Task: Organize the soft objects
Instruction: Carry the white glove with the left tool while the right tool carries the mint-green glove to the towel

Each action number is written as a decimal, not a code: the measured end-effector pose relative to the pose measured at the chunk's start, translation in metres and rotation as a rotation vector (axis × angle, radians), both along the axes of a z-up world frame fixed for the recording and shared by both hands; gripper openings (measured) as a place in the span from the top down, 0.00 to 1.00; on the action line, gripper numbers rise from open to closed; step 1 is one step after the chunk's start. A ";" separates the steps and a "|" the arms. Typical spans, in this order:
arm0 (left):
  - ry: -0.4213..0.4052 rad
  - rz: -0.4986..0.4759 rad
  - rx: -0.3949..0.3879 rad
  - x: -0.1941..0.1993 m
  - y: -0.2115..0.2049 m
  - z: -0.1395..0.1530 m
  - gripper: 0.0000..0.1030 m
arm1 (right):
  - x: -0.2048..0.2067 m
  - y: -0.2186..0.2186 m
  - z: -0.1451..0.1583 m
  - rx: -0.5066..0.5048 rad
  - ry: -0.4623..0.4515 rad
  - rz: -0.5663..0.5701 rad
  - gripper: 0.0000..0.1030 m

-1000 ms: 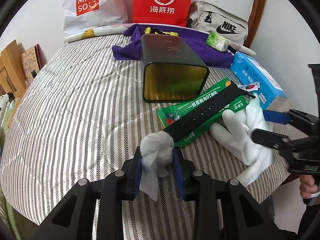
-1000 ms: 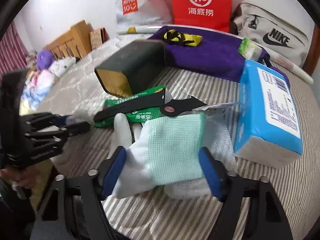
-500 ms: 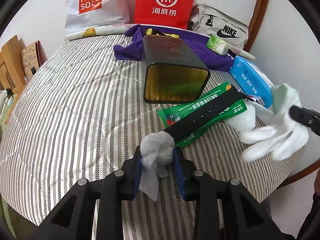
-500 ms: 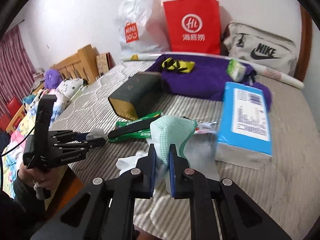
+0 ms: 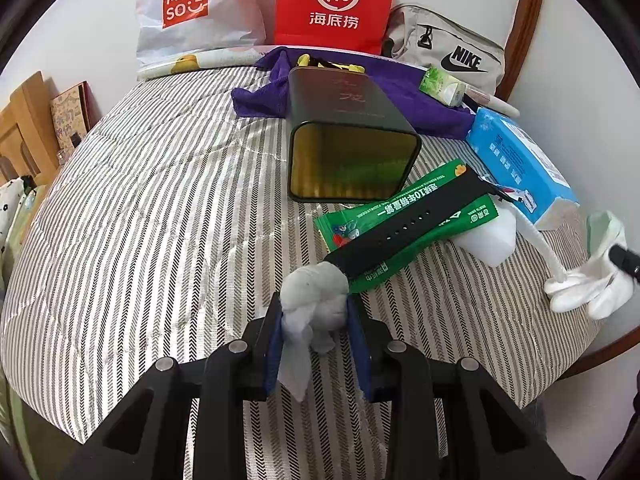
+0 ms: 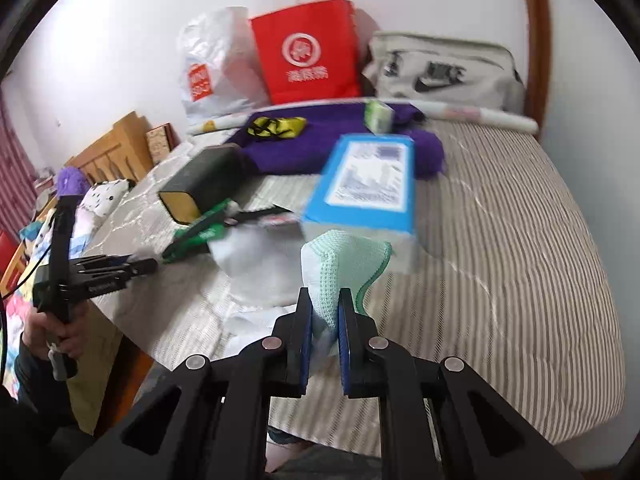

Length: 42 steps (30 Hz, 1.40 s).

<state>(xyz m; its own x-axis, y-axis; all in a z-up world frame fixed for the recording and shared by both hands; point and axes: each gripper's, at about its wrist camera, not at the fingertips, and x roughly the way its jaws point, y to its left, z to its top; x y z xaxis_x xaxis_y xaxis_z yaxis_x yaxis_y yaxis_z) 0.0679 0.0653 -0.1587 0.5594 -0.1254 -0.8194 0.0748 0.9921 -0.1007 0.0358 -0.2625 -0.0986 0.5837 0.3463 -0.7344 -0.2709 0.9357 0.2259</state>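
My left gripper (image 5: 314,312) is shut on a balled grey sock (image 5: 314,288), held just above the striped bedspread (image 5: 160,208). My right gripper (image 6: 325,312) is shut on the mint-green cuff of a white glove (image 6: 340,264) and lifts it above the bed's near edge. In the left wrist view the same glove (image 5: 588,284) hangs at the far right, fingers down. A second white glove (image 6: 260,268) lies on the bed next to the blue tissue pack (image 6: 368,184). A black tin (image 5: 348,136) lies on its side, its open mouth facing me.
A green packet (image 5: 400,224) with a black strap (image 5: 408,224) across it lies before the tin. A purple cloth (image 5: 420,96), red paper bag (image 5: 334,4), white Miniso bag (image 5: 188,4) and Nike bag (image 5: 452,56) stand at the back wall.
My right gripper closed on the glove's cuff, lifted it off the bed and drew it back to the right. My left gripper kept hold of the sock and stayed put.
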 end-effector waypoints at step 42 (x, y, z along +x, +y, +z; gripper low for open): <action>-0.050 0.004 -0.063 -0.003 0.005 0.031 0.76 | 0.022 -0.007 -0.032 0.040 0.041 -0.029 0.90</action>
